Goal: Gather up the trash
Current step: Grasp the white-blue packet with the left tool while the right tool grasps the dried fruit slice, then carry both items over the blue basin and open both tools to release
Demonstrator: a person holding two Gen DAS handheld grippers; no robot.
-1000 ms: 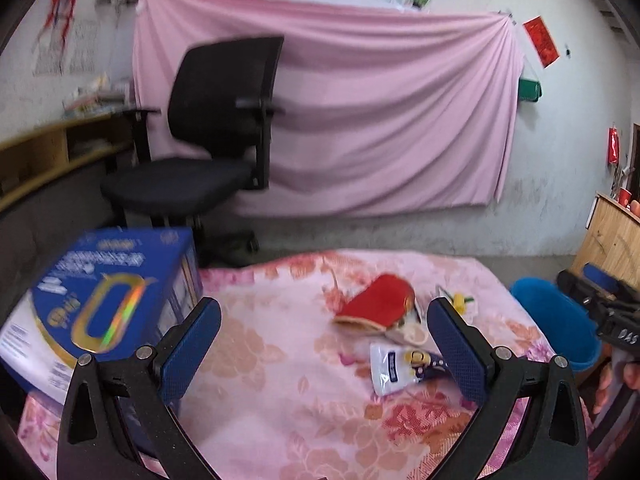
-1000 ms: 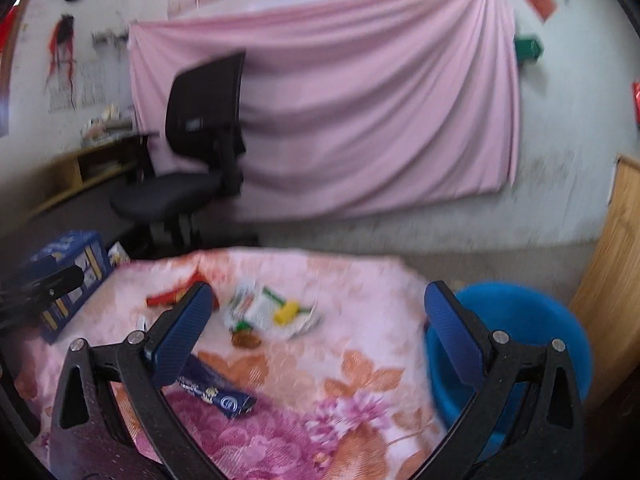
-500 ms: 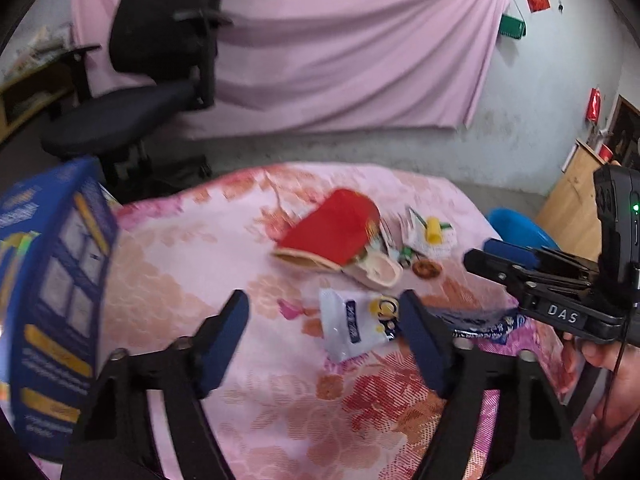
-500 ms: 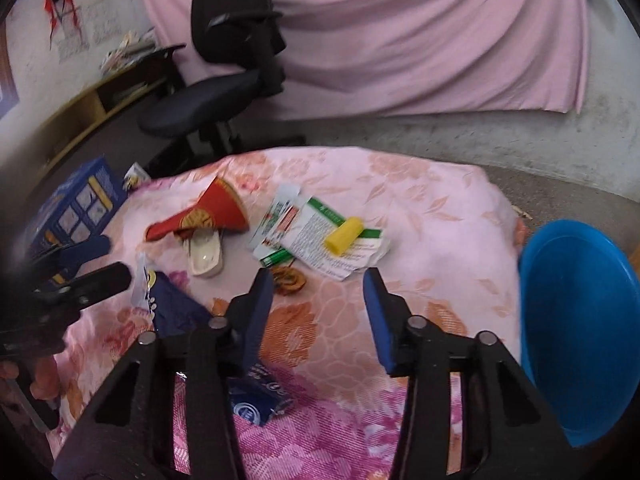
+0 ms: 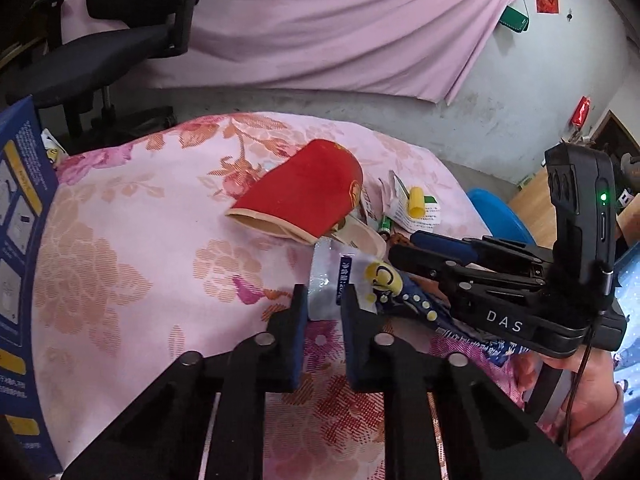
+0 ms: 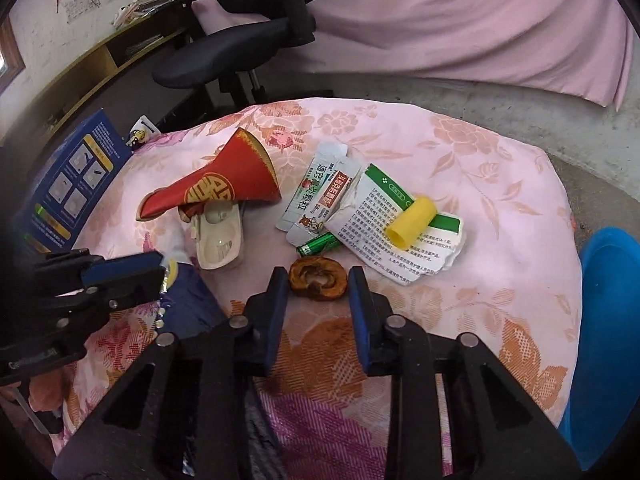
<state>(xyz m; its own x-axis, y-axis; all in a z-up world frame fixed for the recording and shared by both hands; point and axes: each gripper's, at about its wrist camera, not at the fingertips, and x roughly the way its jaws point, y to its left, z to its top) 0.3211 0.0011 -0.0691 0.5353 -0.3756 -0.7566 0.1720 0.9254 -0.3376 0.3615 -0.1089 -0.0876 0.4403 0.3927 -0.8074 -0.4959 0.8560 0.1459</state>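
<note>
Left wrist view. The left tongs [image 5: 324, 300] have dropped from a high, level look at the room to just above the floral surface [image 5: 132, 248], and their gap has gone from wide, a second ago, to narrow. A white sachet [image 5: 326, 280] now sits between the tips; whether the pads press it I cannot tell. A dark blue wrapper [image 5: 416, 306] lies just right of it, a red paper cone [image 5: 304, 196] beyond, with a yellow cap [image 5: 415, 202] and a green battery [image 5: 385, 224] farther right. The right tongs [image 5: 424, 242] reach in from the right, held side-on. A blue carton [image 5: 24, 264] stands at the left edge.

Right wrist view. The right tongs [image 6: 318, 280] have also come down and in; their gap is reduced from wide to medium and is not closed. A brown ring-shaped scrap [image 6: 318, 278] lies between the tips, clear of both pads. Far of it: the battery [image 6: 320, 243], torn sachets [image 6: 320, 192], a printed leaflet [image 6: 392, 240] carrying the yellow cap [image 6: 412, 222], the red cone [image 6: 216, 188] over a white tray [image 6: 220, 240]. The blue bin [image 6: 608, 340] sits off the right edge of the surface.

Judgement: both tools are committing to first picks, sachet left and scrap right. Nothing is in the bin yet as far as shown; the task looks barely begun.
</note>
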